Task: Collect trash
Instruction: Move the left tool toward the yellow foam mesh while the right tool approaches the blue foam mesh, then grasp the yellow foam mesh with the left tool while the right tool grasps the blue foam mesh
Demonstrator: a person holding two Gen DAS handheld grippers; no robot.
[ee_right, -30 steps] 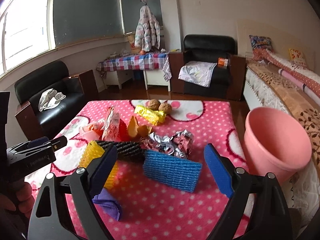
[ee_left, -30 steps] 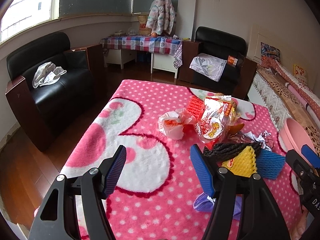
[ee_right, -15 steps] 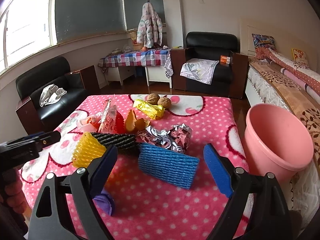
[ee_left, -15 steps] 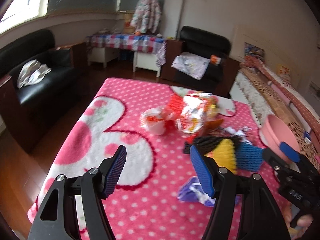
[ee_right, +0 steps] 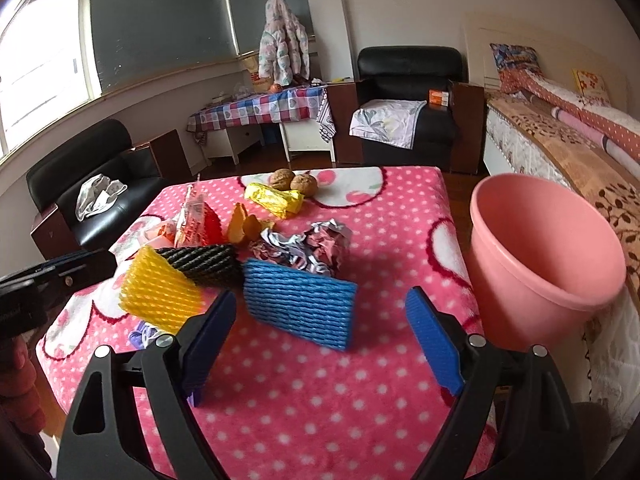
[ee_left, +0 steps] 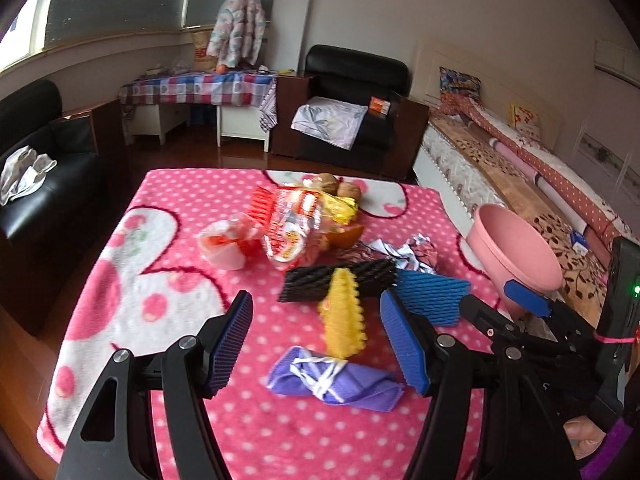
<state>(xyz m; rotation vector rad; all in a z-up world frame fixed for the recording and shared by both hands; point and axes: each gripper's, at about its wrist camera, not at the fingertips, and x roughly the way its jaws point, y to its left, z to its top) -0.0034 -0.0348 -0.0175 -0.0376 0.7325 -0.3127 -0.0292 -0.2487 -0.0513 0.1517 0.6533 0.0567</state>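
We hold both tools above the near edge of the pink dotted blanket, each with its jaws spread wide and nothing between them, so either one can drop onto a piece of trash. Our right gripper faces the blue foam net, the piece lying nearest the pink bin at the table's right side, which looks like a sensible first pick with a short carry. Our left gripper points at the yellow foam net and the purple cloth just beside it. Behind them the black net, crumpled foil, a snack bag and walnuts wait in a loose heap; nothing shows inside the bin from here.
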